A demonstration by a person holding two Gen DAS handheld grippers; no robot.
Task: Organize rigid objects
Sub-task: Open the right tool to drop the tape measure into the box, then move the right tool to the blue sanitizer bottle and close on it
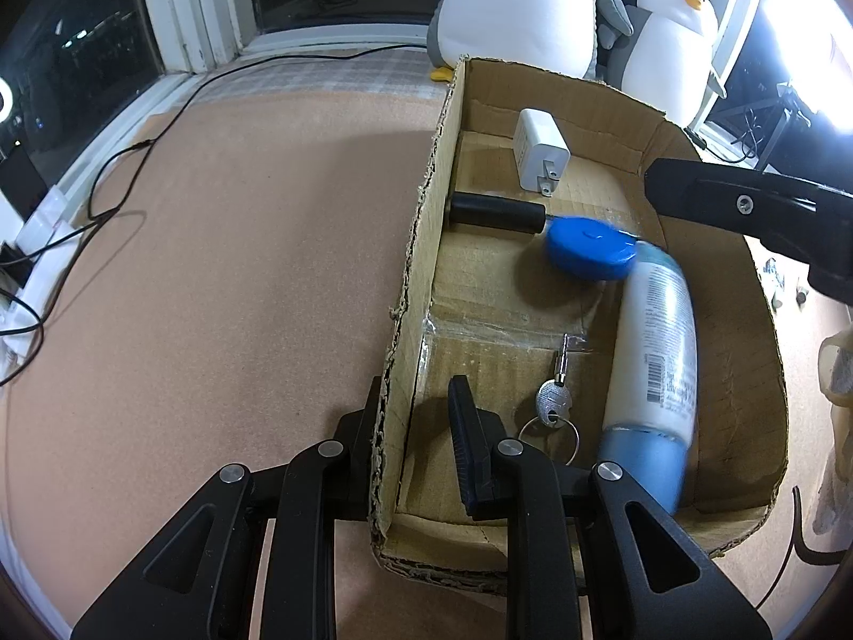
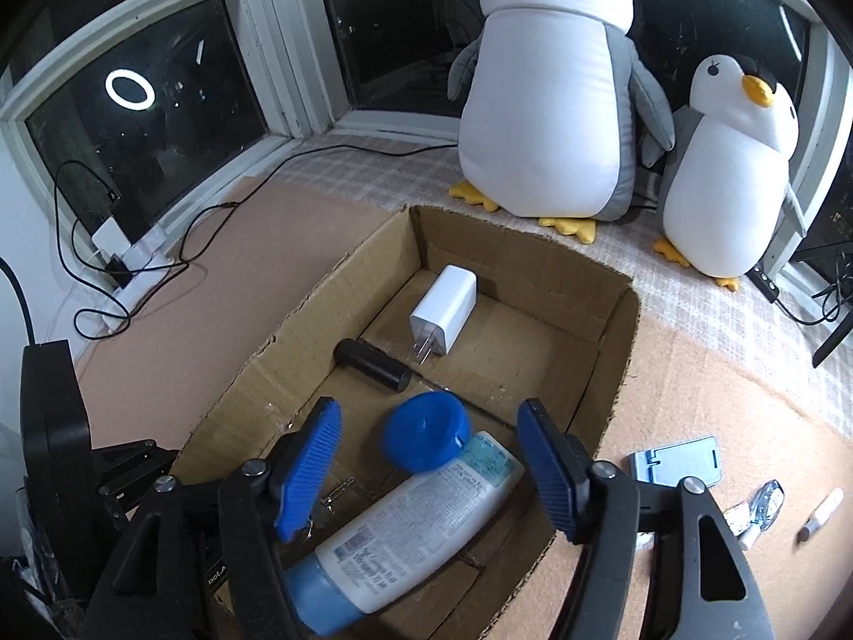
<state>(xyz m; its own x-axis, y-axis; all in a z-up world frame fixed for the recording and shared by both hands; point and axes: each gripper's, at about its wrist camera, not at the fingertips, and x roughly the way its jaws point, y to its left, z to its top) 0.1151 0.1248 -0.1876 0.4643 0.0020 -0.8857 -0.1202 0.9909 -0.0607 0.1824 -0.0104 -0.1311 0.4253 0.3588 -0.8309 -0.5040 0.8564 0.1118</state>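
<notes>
Cardboard box (image 2: 613, 352) at frame centre is steadied by the left hand-held gripper (image 1: 410, 426), clenched on its near wall, so the right hand-held gripper (image 2: 432, 458), jaws released, leaves the lotion tube (image 2: 405, 522) lying inside beside the blue cap (image 2: 426, 437).

The right gripper (image 2: 432, 472) hangs above the cardboard box (image 2: 621, 330), jaws apart. Beneath them lies a white tube (image 2: 410, 525) with its light-blue cap (image 2: 314, 600) nearest the camera. A blue round lid (image 2: 426, 437) touches the tube's far end. Farther in lie a black cylinder (image 2: 373, 365) and a white charger (image 2: 442, 309).
</notes>
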